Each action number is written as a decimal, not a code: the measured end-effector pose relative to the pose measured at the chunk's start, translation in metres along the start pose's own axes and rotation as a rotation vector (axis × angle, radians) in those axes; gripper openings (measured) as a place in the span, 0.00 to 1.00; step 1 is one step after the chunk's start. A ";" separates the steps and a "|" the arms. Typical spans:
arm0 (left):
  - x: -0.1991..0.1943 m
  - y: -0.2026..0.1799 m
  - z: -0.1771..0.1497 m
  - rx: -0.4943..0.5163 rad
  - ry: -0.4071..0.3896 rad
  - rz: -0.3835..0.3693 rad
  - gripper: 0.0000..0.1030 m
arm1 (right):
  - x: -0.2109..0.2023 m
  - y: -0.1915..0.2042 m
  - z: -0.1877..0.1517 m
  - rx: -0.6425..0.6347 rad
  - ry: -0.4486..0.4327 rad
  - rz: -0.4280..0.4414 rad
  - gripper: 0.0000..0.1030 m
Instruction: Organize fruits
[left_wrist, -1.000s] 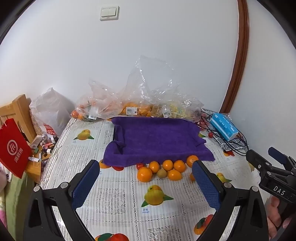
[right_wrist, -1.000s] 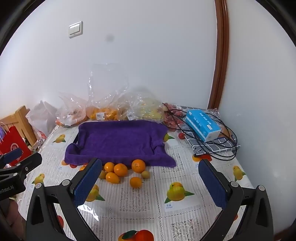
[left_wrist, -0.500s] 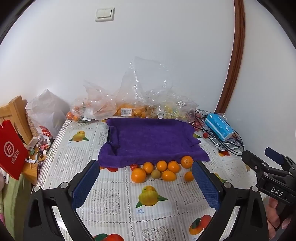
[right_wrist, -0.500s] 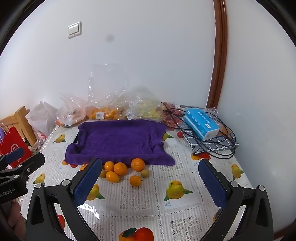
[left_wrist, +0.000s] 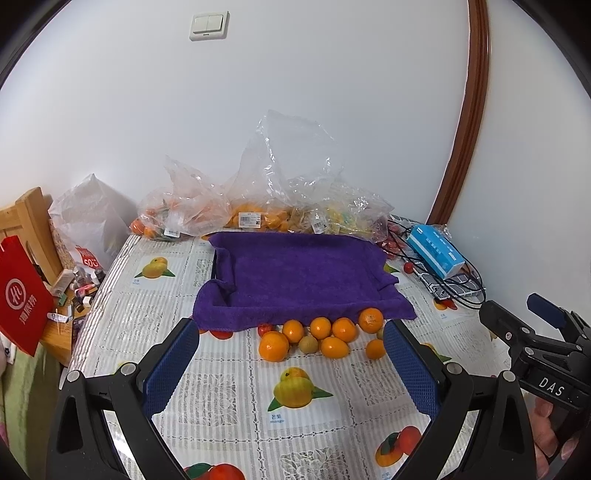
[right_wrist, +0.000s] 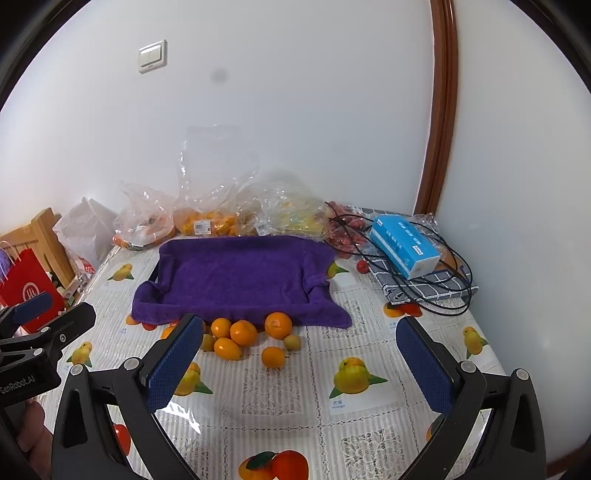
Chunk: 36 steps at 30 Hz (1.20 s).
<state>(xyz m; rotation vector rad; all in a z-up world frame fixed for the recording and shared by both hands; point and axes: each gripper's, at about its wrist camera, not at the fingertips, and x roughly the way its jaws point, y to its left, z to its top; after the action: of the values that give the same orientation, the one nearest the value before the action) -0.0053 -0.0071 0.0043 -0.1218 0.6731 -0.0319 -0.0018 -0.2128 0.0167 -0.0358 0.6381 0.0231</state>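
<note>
Your left gripper (left_wrist: 291, 365) is spread wide with nothing between its blue pads (left_wrist: 170, 365), and your right gripper (right_wrist: 301, 369) is just as wide and just as empty. Both hang above the table (right_wrist: 369, 435), short of the fruit.

Since a second ago your left gripper has drifted left and a little back: in its view the oranges (left_wrist: 321, 338) have slid toward the right pad, and the rightmost orange (left_wrist: 375, 349) now sits just beside that pad's tip. Your right gripper has barely shifted; its view is almost the same as before. None of the fruit has moved.

The oranges lie in a loose cluster on the table, along the near edge of the purple towel (left_wrist: 303, 277); the back ones touch its hem. Two small greenish fruits sit among them, one (right_wrist: 291, 342) at the right end of the cluster. The towel is draped over a tray and holds no fruit. Plastic bags (left_wrist: 284, 192) of more fruit stand behind it against the wall.
</note>
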 end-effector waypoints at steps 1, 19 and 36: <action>0.000 -0.001 0.000 0.001 -0.001 0.000 0.97 | 0.000 0.000 0.000 0.000 0.000 0.000 1.00; 0.000 -0.004 -0.001 0.005 0.000 -0.006 0.97 | -0.002 0.002 -0.001 0.000 0.000 0.004 1.00; 0.004 0.001 0.005 0.008 0.017 -0.024 0.97 | 0.000 0.008 0.007 -0.009 0.002 0.008 1.00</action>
<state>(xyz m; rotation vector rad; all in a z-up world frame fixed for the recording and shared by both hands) 0.0012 -0.0059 0.0053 -0.1217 0.6888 -0.0586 0.0017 -0.2048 0.0223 -0.0423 0.6406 0.0333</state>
